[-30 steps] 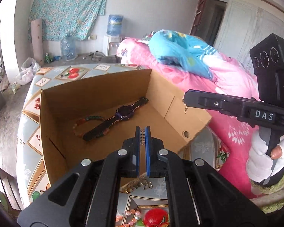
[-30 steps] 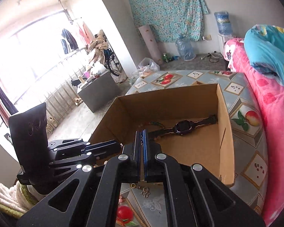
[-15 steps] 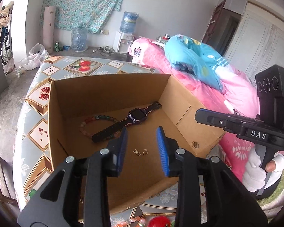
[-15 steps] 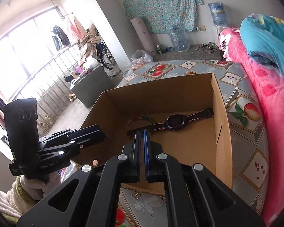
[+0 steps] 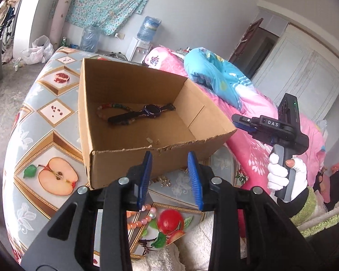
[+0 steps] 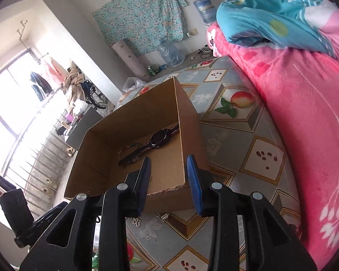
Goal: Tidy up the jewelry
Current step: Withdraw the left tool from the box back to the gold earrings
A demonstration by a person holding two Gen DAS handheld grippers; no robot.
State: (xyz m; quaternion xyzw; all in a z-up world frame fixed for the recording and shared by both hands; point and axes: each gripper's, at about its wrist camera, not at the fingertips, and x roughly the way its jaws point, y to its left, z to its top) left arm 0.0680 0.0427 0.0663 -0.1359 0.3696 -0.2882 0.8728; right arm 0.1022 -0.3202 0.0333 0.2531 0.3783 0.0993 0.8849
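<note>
Seemingly empty right gripper (image 6: 168, 174) jaws opening, above box (image 6: 187, 122) edge.

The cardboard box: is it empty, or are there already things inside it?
Not empty. The cardboard box holds a dark wristwatch, a beaded bracelet behind its strap, and small gold pieces on the floor.

Your tabletop (image 5: 45, 135) wears a fruit-print cloth. On it stands an open cardboard box (image 5: 115, 164). Just in front of the box lie small gold clasps (image 5: 162, 180), and nearer you, a string of pink beads (image 5: 144, 219). A pink blanket (image 6: 305, 117) borders its right edge.
</note>
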